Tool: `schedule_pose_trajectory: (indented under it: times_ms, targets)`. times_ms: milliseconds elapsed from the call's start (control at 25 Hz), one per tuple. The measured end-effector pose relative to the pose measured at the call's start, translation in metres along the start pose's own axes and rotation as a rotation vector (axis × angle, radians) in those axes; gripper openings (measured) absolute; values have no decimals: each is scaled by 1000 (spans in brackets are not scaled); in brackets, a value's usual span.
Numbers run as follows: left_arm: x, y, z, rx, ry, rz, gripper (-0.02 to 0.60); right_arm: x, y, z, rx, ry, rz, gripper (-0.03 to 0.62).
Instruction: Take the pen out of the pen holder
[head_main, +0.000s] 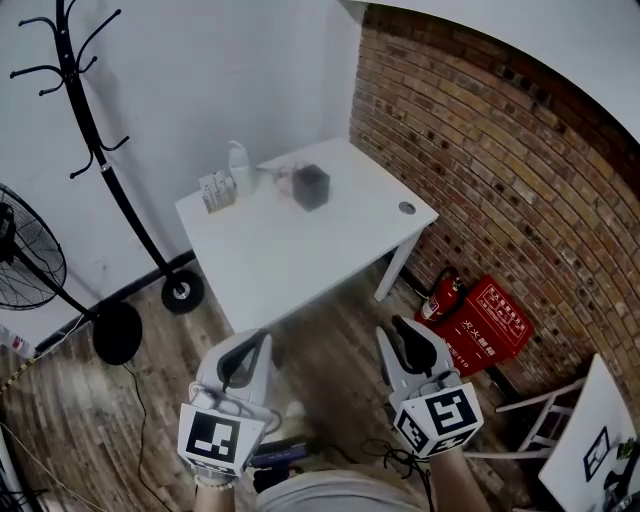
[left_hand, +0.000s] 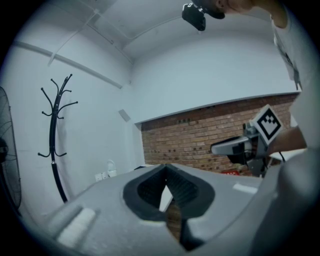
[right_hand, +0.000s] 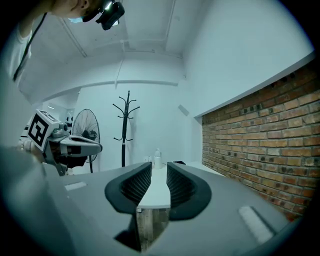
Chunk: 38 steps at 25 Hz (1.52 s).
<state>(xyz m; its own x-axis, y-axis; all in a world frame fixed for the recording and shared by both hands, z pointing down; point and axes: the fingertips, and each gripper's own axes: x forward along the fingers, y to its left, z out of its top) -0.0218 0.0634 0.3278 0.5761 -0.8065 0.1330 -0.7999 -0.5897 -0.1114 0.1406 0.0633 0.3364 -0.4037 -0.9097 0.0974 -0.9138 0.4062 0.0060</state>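
At twelve o'clock on the white rectangular table (head_main: 330, 250): dark mesh cube pen holder (head_main: 311, 187), standing upright.
Left gripper (head_main: 260, 338) clenched on nothing; right gripper (head_main: 403, 328) slightly parted, empty. Both hang low at six o'clock, well apart from the holder. No pen can be made out, in the holder or on the table, so this fits approach or withdrawal alike. Judgement: any pull should run straight up, with the light holder steadied against tipping.

- I cannot tell whether a pen stands in the dark pen holder (head_main: 311, 187) on the counter (head_main: 290, 260): too small.
- Left of the counter, the fan (head_main: 28, 252) is cut off by the edge.
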Motion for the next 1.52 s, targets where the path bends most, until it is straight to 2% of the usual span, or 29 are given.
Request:
schedule_pose_trajectory:
  times_ms: [560,1000,1520]
  targets:
    - [66,82,6,-12,3,-30,-8,97,-16,21,-11,13,-32,83]
    - [106,131,2,-15,0,-52,-8,158,-24,25,-16,15,-49,83]
    - [133,154,-8,-23,14,-84,-8,192,-30,17,-22,39,-67,83]
